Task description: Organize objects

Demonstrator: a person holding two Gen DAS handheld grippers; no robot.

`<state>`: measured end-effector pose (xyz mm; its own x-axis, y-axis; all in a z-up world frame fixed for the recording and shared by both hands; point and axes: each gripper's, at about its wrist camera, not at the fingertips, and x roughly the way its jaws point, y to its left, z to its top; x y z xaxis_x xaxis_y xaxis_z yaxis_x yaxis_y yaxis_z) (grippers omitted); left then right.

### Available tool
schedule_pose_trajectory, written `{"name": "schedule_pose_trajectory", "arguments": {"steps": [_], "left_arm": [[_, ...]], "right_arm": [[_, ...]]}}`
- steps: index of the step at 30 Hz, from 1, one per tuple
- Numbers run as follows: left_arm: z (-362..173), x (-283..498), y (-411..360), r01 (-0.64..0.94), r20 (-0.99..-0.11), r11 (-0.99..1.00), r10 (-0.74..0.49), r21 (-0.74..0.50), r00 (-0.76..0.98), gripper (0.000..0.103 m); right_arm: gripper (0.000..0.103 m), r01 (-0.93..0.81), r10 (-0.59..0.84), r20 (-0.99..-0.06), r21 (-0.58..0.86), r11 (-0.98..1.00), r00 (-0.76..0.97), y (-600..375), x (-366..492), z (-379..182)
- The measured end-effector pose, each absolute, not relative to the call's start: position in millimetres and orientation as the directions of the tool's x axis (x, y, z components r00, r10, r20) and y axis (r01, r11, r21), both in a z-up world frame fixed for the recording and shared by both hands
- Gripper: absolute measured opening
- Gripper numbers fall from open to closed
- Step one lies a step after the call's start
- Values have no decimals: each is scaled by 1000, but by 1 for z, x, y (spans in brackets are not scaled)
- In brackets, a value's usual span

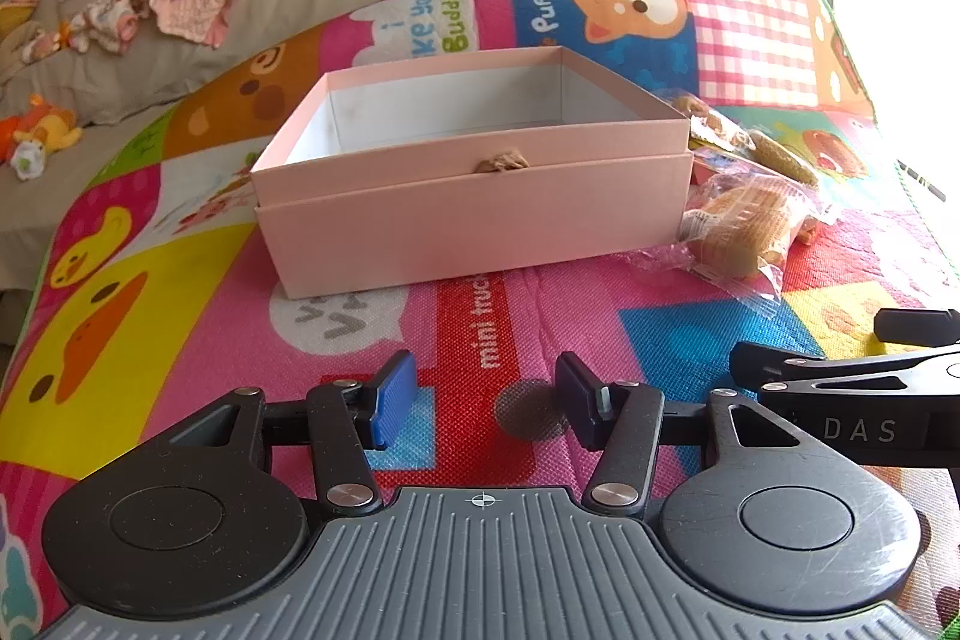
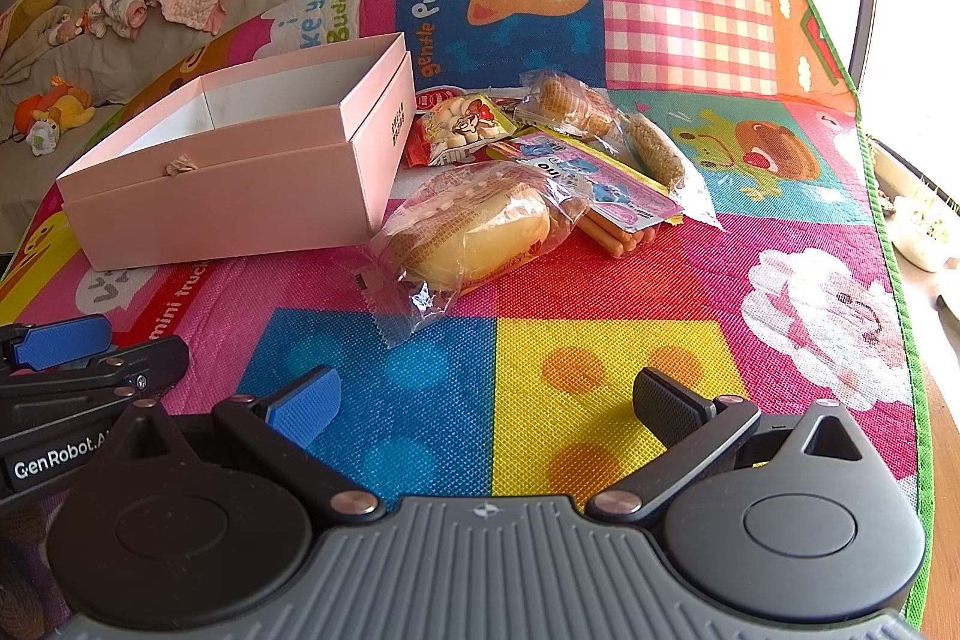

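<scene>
Both the left gripper (image 1: 485, 400) and right gripper (image 2: 486, 409) hover spread and empty; that bagged bread (image 2: 474, 235) could crush or slip short of the pink box (image 2: 240, 172)

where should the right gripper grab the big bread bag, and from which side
Grip the bread bag across its plump middle, coming in from the near side and above with the open right gripper. The loaf lies flat on the mat with its long side facing the gripper, so the jaws would likely span its short width. The loose crimped end nearest the gripper looks too floppy, and the box crowds its left.
</scene>
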<state>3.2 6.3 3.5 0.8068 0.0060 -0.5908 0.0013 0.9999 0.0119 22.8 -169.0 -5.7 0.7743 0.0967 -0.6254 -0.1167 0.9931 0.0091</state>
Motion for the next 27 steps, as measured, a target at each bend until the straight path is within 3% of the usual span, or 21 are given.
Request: {"name": "schedule_pose_trajectory", "arguments": {"steps": [27], "left_arm": [[5, 5, 5, 1, -591, 1000, 14, 25, 807, 58]], "right_arm": [[103, -116, 96, -625, 9, 993, 774, -169, 23, -5]]}}
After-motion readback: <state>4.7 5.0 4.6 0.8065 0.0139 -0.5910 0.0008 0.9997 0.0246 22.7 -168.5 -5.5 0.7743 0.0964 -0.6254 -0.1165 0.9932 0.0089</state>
